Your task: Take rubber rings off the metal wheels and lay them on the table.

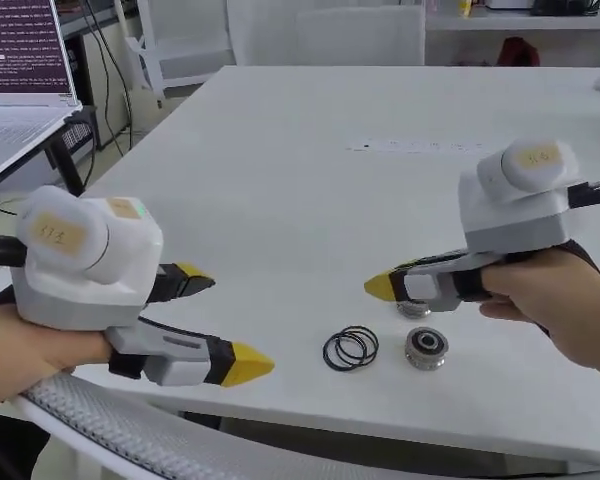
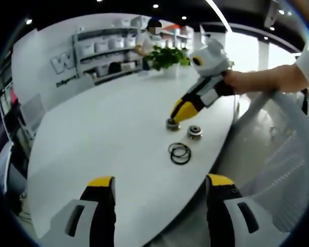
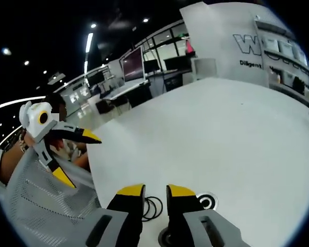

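Nearest me, at the bottom of the head view, the chair [image 1: 110,425] is curving under my arms. Just above it, in the lower left of the frame, I am holding the left tool [image 1: 220,318] with its jaws spread wide and nothing between them. It is hanging off the front edge of the tabletop [image 1: 310,180], well apart from the work.

Further in, at lower centre, a small heap of loose black rings [image 1: 351,348] is lying flat on the tabletop. The near wheel [image 1: 426,347] is sitting just to their right. A dark band is showing in its groove, but I cannot tell whether that is a ring.

Just above it in the frame, the far wheel [image 1: 413,309] is sitting partly hidden under the tip of my right tool [image 1: 380,288]. I am holding that tool with its jaws drawn nearly together. In the right gripper view nothing is showing between them, so I am not carrying a ring.

I am judging that I am between rings, with some off and laid down and the right tool lining up on the far wheel.

The next move is calling for a jaw tip worked under a ring's edge. The wheel is looking light enough to slide, so the left tool would be needed to come across and pin it.

Beyond, the tabletop is running bare toward a laptop [image 1: 20,80] at upper left.
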Demonstrator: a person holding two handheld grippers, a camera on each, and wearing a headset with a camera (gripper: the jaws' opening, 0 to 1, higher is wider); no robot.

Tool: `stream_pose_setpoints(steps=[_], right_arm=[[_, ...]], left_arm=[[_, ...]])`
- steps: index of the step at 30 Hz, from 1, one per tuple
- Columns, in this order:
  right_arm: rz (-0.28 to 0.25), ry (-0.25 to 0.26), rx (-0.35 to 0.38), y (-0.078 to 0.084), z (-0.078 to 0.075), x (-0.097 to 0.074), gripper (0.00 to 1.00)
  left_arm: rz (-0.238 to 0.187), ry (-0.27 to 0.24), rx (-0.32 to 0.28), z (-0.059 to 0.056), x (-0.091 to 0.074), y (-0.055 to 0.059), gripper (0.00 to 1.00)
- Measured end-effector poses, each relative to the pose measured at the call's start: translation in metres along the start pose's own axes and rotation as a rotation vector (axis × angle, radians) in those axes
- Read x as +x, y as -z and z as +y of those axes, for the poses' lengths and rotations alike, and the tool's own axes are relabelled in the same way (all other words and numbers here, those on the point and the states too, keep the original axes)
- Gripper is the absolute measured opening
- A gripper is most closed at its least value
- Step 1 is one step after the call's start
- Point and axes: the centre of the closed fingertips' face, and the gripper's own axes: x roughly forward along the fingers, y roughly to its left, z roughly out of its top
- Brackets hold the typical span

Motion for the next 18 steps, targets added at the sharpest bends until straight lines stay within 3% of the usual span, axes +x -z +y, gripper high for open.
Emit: stream_pose_setpoints(steps=[6, 11, 14, 18], right_arm=[[-0.005, 0.015, -0.067, -0.005, 0.000, -0.007, 0.20], [-0.046, -0.001, -0.080, -0.015, 0.003, -0.017, 0.27], [-0.066, 0.013, -0.165, -0.023, 0.004, -0.025, 0.28], [-0.089, 0.008, -0.197, -0.029, 0.007, -0.032, 0.37]], left_arm=[[-0.041, -0.003, -0.046, 0.001, -0.001, -0.006, 0.75], [-0.042, 0.001, -0.046, 0.001, 0.000, -0.007, 0.75], [-0.045, 0.004, -0.047, 0.000, 0.000, -0.007, 0.75], [-0.048, 0.003, -0.047, 0.001, 0.000, -0.008, 0.76]])
